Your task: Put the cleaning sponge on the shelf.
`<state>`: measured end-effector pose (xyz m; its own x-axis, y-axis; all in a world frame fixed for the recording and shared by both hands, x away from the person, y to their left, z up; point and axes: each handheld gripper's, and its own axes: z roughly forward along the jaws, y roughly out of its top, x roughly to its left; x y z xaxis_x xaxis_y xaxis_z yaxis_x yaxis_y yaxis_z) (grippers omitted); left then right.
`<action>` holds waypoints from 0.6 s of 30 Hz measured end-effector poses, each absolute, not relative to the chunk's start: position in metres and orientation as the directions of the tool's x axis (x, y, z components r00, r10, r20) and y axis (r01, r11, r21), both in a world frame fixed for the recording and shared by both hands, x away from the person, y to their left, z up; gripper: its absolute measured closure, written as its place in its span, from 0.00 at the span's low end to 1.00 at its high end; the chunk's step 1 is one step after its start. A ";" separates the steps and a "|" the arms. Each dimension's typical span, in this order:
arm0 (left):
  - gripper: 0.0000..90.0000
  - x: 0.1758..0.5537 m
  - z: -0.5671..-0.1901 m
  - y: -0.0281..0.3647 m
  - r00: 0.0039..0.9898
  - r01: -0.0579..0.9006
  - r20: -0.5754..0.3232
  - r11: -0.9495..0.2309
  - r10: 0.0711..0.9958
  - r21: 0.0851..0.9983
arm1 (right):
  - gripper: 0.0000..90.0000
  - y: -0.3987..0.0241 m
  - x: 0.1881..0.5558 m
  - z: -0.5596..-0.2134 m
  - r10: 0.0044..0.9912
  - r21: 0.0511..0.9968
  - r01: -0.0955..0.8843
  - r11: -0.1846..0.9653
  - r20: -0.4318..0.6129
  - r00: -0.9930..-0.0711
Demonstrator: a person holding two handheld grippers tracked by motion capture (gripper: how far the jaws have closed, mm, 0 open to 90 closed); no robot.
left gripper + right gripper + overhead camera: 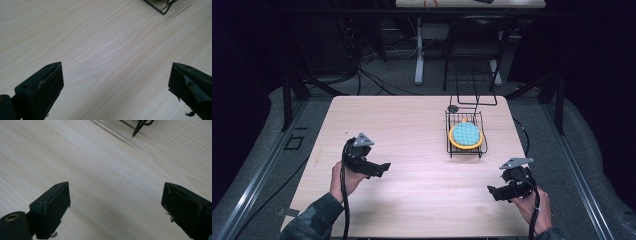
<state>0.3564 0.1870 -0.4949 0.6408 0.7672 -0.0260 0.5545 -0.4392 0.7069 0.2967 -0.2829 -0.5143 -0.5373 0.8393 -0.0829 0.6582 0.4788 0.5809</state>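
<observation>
Sits in the black wire basket point(451, 131), round teal-and-yellow sponge point(465, 135), forward of both spread, empty grippers, nearer right gripper point(490, 192) than left gripper point(385, 166).

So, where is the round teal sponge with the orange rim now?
In the high view, the round teal sponge with the orange rim lies inside the black wire basket, on the table's right half, beyond the right gripper.
</observation>
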 end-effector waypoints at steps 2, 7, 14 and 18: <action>0.00 0.354 -0.500 0.193 0.632 0.568 -0.039 -0.428 0.774 0.703 | 0.09 -0.283 0.297 -0.515 0.839 0.578 0.659 0.481 -0.086 -0.537; 0.00 0.350 -0.511 0.204 0.618 0.595 -0.059 -0.417 0.784 0.688 | 0.09 -0.283 0.297 -0.515 0.837 0.573 0.659 0.487 -0.092 -0.539; 0.00 0.353 -0.517 0.208 0.617 0.597 -0.065 -0.412 0.784 0.689 | 0.09 -0.284 0.298 -0.518 0.839 0.571 0.663 0.485 -0.090 -0.536; 0.00 0.354 -0.520 0.207 0.619 0.600 -0.066 -0.416 0.783 0.683 | 0.09 -0.284 0.298 -0.517 0.839 0.573 0.662 0.484 -0.090 -0.536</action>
<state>0.3544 0.2073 -0.5202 0.6187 0.7828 -0.0664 0.6001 -0.4164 0.6830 0.2979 -0.2842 -0.5173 -0.5361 0.8393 -0.0899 0.6616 0.4839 0.5728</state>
